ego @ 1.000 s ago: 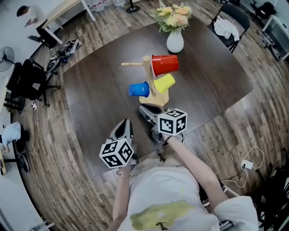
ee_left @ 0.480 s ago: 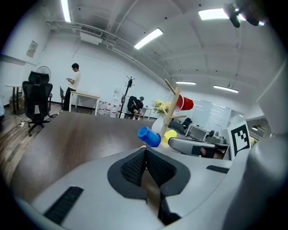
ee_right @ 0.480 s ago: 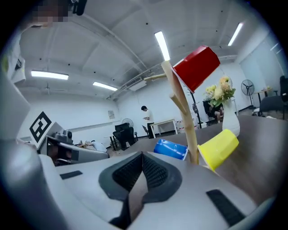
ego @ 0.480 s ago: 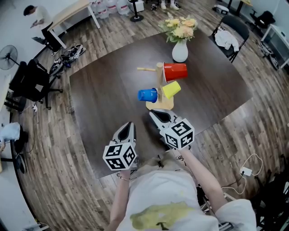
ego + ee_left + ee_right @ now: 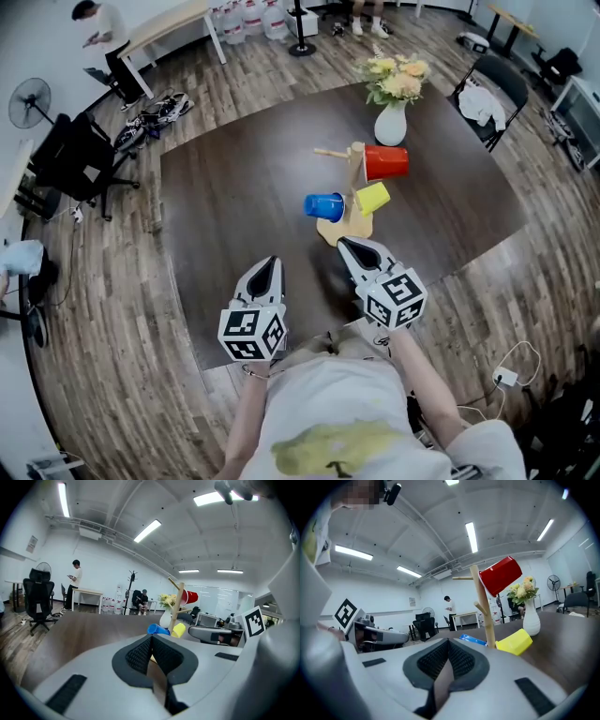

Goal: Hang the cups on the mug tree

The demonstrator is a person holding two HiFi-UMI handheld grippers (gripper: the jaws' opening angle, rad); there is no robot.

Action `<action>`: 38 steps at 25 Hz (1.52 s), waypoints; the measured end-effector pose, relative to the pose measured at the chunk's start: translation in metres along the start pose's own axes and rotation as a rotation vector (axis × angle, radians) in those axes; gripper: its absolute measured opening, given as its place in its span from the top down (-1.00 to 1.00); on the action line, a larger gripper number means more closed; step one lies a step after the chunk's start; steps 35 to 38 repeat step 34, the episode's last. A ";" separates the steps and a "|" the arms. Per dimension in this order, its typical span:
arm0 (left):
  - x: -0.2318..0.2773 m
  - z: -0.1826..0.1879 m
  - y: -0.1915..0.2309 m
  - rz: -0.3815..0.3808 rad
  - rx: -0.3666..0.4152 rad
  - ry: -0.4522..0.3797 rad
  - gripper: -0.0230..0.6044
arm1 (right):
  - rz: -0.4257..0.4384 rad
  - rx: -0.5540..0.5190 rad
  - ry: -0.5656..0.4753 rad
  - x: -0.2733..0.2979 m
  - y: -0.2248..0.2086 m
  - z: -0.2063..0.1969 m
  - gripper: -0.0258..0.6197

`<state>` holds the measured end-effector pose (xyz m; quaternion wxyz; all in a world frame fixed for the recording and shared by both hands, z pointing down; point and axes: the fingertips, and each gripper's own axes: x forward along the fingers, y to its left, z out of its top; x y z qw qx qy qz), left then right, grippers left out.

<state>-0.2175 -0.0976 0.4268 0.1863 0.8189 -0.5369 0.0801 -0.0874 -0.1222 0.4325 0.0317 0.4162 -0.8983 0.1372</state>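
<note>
Dark table (image 5: 234, 206) carries the mug tree (image 5: 355, 161) beside a vase (image 5: 391, 122). A red cup (image 5: 386, 162), blue cup (image 5: 324, 206) and yellow cup (image 5: 373, 198) hang on its pegs. Its base is partly covered by the cups from above and hidden behind the gripper bodies in both gripper views. Left gripper (image 5: 265, 264) and right gripper (image 5: 347, 246) hover over the near edge, jaws pressed together on nothing.

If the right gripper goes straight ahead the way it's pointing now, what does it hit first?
Most likely the blue cup, low on the mug tree; it sits just right of where the right gripper points. Depth is unclear, so the gripper might pass beside it.
</note>
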 end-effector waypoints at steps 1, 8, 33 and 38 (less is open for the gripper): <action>-0.002 0.002 0.002 0.004 0.002 -0.009 0.88 | -0.007 0.015 -0.014 -0.002 -0.002 0.003 0.85; -0.016 0.016 0.017 0.039 -0.008 -0.053 0.88 | -0.057 0.036 -0.102 -0.015 -0.007 0.028 0.86; -0.031 0.032 0.033 0.082 0.019 -0.087 0.88 | -0.161 0.033 -0.138 -0.023 -0.019 0.036 0.86; -0.030 0.032 0.032 0.080 0.021 -0.085 0.88 | -0.160 0.035 -0.137 -0.022 -0.019 0.036 0.86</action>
